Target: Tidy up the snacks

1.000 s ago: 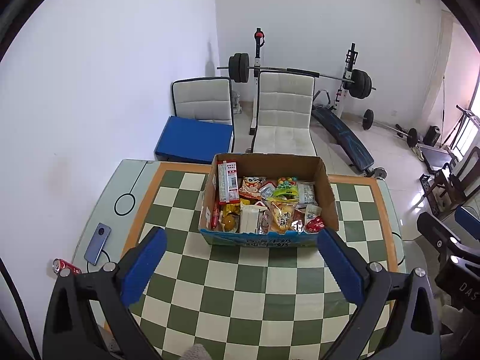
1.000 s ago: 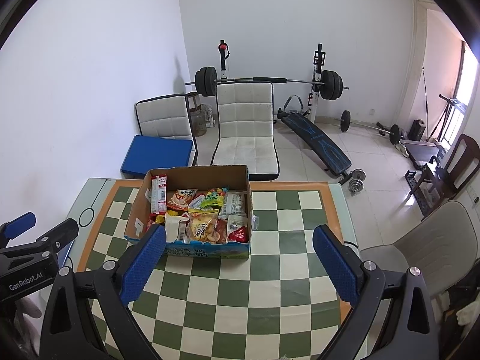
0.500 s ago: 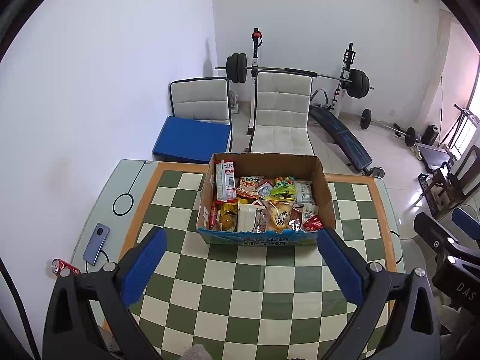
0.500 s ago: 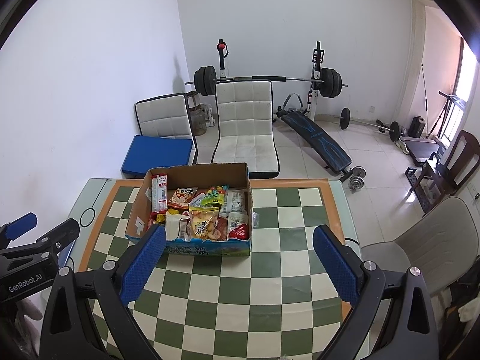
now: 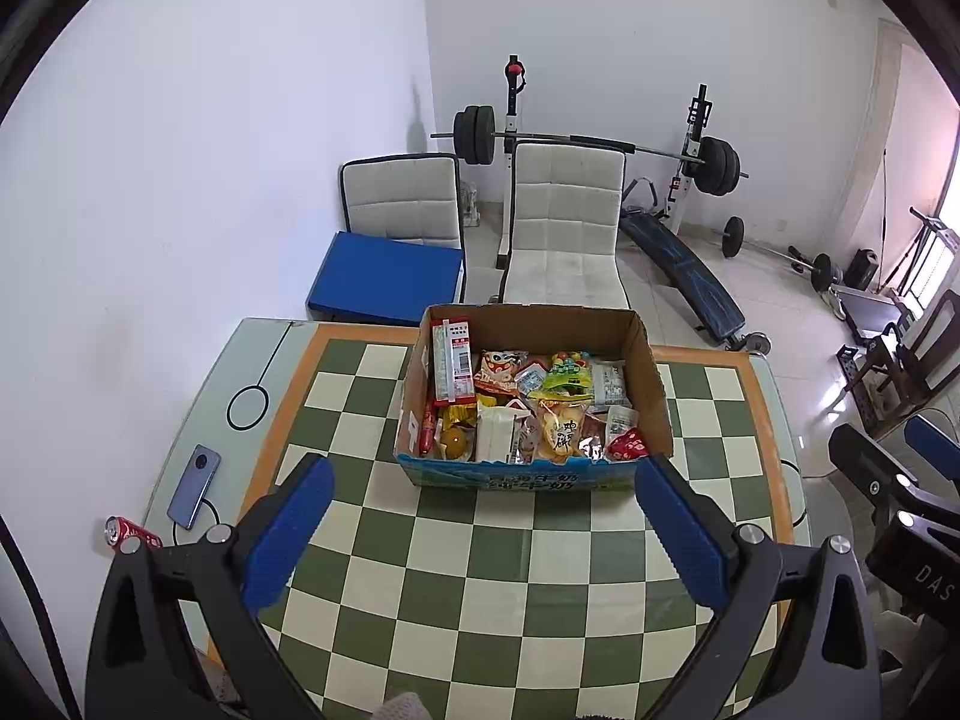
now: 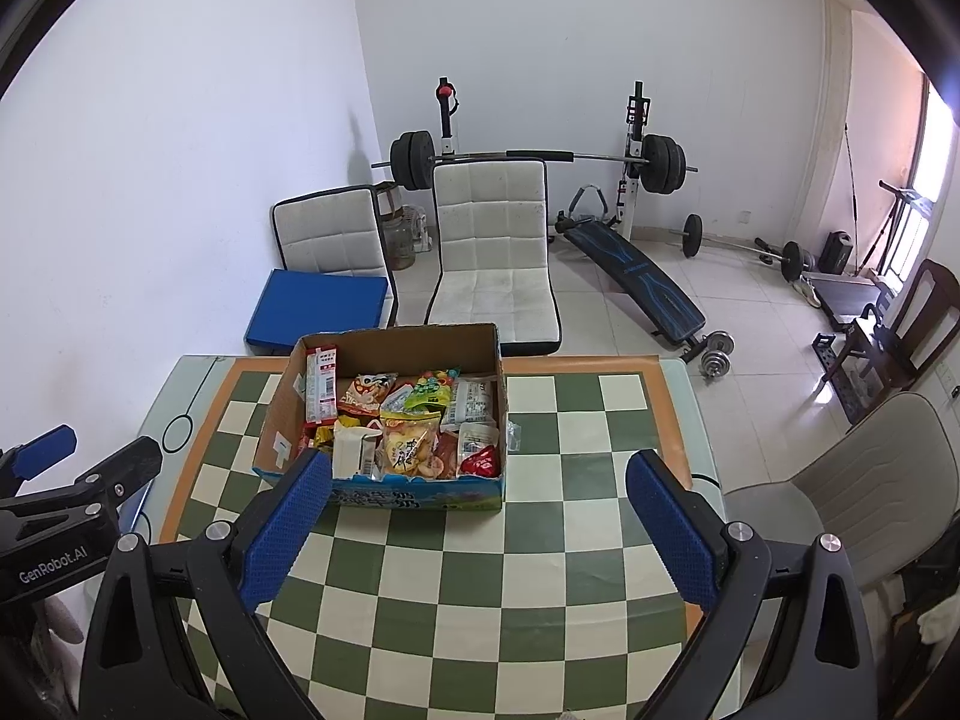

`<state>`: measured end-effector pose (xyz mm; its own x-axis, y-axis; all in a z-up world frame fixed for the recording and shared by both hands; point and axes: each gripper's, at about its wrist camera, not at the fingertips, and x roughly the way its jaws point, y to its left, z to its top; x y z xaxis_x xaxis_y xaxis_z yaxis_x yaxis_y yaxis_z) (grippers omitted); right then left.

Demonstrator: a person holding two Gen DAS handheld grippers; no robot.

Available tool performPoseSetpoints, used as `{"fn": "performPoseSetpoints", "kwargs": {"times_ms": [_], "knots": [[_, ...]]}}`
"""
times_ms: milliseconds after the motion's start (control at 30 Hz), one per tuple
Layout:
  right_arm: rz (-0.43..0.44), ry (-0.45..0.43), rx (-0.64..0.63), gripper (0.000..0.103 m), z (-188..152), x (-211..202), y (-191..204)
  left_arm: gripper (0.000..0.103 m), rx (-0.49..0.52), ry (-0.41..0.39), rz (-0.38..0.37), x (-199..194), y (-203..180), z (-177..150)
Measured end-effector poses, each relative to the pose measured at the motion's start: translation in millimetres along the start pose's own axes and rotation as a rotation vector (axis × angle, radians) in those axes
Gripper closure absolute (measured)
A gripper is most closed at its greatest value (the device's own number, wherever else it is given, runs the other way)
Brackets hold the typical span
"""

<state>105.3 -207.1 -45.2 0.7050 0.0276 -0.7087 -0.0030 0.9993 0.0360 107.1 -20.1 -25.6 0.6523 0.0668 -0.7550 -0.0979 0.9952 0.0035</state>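
An open cardboard box (image 5: 654, 384) (image 6: 276, 414) full of several snack packets (image 5: 558, 429) (image 6: 411, 450) stands on the far half of the checkered table (image 5: 480, 570) (image 6: 540, 540). A tall red and white carton (image 5: 453, 360) (image 6: 321, 381) leans at its left side. My left gripper (image 5: 483, 513) hovers open above the table in front of the box, holding nothing. My right gripper (image 6: 477, 507) is open too, just right of the box front. Each gripper shows at the edge of the other's view.
A phone (image 5: 193, 486) and a red can (image 5: 129, 533) lie at the table's left edge. A clear wrapper (image 6: 513, 435) lies right of the box. Behind the table stand two white chairs (image 5: 564, 240), a blue pad (image 5: 387, 279) and a barbell rack (image 5: 600, 144). A beige chair (image 6: 840, 492) is at the right.
Both views have drifted slightly, so the box sits a touch lower and nearer in frame. Both grippers stay open and empty.
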Motion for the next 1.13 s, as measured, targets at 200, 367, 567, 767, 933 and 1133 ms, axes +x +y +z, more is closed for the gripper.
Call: {"fn": "performPoseSetpoints", "kwargs": {"times_ms": [200, 367, 567, 767, 933, 1133], "knots": [[-0.003, -0.002, 0.001, 0.002, -0.6, -3.2, 2.4, 0.0, 0.009, 0.0, 0.006, -1.8, -1.9, -1.8], [-0.003, 0.0, 0.002, 0.002, -0.5, -3.1, 4.1, 0.0, 0.008, 0.002, 0.002, -1.2, -1.1, -1.9], [-0.002, 0.001, 0.005, 0.002, 1.1, -3.5, 4.3, 0.0, 0.004, 0.003, -0.002, -0.9, -0.6, -1.7], [-0.001, 0.001, 0.006, 0.002, 1.1, -3.5, 3.9, 0.0, 0.005, 0.003, -0.001, -0.3, 0.9, -1.9], [-0.002, 0.0, 0.005, 0.002, 1.1, -3.6, 3.8, 0.0, 0.005, 0.002, 0.0, -0.3, 1.0, -1.8], [-0.001, 0.002, 0.006, 0.002, 0.9, -4.4, 4.7, 0.0, 0.003, 0.002, 0.003, 0.2, 2.0, -1.7]]}}
